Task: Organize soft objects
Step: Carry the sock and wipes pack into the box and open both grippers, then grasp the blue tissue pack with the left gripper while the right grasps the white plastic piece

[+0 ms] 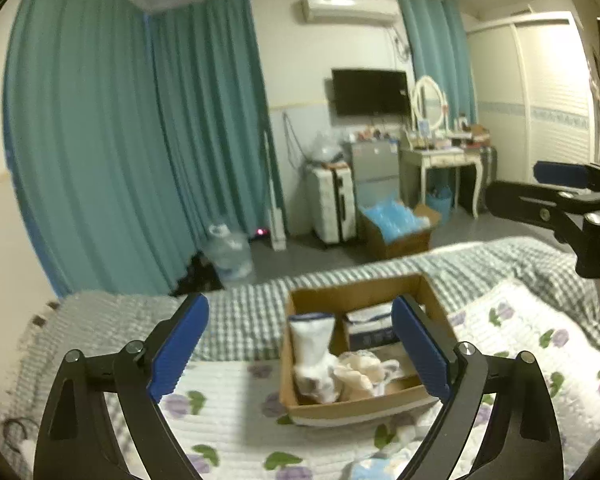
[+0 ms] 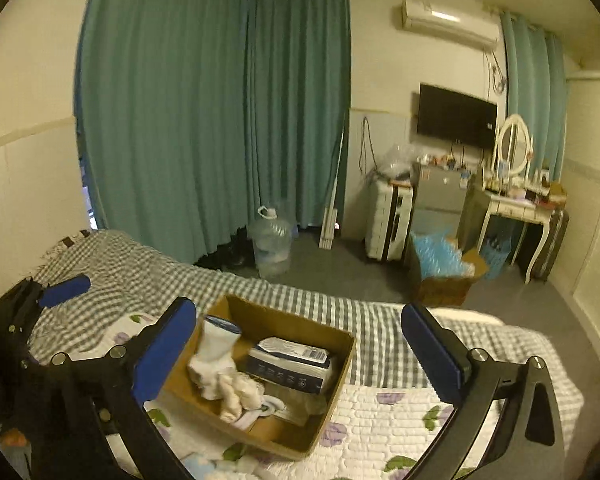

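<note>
A cardboard box [image 1: 360,406] sits on the flowered quilt [image 1: 228,420] on the bed. It holds a white soft toy or sock bundle [image 1: 314,356], cream fabric [image 1: 358,372] and a navy-and-white pack [image 1: 370,326]. My left gripper [image 1: 300,344] is open and empty, held above the box's near-left side. My right gripper [image 2: 300,356] is open and empty, above the same box [image 2: 300,440], with the white bundle [image 2: 216,356] and the pack [image 2: 292,364] between its fingers. The right gripper also shows at the right edge of the left wrist view [image 1: 556,188].
A checked blanket [image 2: 160,276] covers the far side of the bed. Light blue soft items [image 1: 376,466] lie on the quilt near the box. Beyond the bed are green curtains, a water jug [image 2: 270,246], a suitcase, a box of blue items [image 2: 444,264] and a dressing table.
</note>
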`<state>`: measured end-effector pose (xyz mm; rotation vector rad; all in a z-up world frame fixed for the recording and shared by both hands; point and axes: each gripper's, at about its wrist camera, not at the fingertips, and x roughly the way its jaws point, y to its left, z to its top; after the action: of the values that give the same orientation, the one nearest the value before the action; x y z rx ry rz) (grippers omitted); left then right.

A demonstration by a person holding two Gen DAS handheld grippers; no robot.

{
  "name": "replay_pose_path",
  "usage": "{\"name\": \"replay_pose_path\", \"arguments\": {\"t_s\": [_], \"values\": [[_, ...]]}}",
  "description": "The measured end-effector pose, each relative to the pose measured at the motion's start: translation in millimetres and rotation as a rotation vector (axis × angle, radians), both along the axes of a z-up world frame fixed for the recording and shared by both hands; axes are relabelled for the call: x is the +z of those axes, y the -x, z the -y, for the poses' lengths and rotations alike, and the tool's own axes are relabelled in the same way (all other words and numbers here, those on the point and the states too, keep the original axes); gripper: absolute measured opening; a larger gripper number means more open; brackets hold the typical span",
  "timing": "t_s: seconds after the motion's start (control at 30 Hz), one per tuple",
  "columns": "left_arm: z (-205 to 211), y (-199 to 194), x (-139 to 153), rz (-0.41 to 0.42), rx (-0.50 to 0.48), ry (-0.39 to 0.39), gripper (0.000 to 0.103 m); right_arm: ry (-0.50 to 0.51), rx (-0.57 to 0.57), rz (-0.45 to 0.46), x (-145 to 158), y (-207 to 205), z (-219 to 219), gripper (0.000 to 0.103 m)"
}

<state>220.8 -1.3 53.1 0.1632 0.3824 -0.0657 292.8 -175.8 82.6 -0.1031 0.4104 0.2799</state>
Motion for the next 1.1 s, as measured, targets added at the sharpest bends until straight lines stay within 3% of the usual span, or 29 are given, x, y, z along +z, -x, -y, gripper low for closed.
{"name": "replay_pose_path", "arguments": {"t_s": [0.2, 0.23, 0.4, 0.53, 0.8, 0.97, 1.1], "values": [[-16, 50, 28, 0.071, 0.014, -0.002, 0.098, 0.038, 0.019, 0.055, 38, 62, -1, 0.103], [-19, 59, 29, 0.072, 0.02, 0.009, 0.102, 0.043, 0.025, 0.062, 41, 72, -2, 0.103], [-27, 87, 17, 0.051, 0.026, 0.044, 0.103, 0.065, 0.052, 0.032, 30, 101, -5, 0.103], [-28, 96, -12, 0.026, 0.065, 0.016, 0.103, 0.124, 0.067, -0.019, -7, 110, -9, 0.103], [-30, 74, -93, -0.105, 0.16, 0.075, 0.103, 0.163, 0.106, -0.182, -112, 86, -6, 0.103], [-26, 55, -142, -0.212, 0.2, 0.11, 0.103, 0.19, 0.13, -0.207, -156, 68, -7, 0.103], [-14, 39, -170, -0.276, 0.208, 0.104, 0.103, 0.156, 0.137, -0.246, -184, 46, -6, 0.103]]}}
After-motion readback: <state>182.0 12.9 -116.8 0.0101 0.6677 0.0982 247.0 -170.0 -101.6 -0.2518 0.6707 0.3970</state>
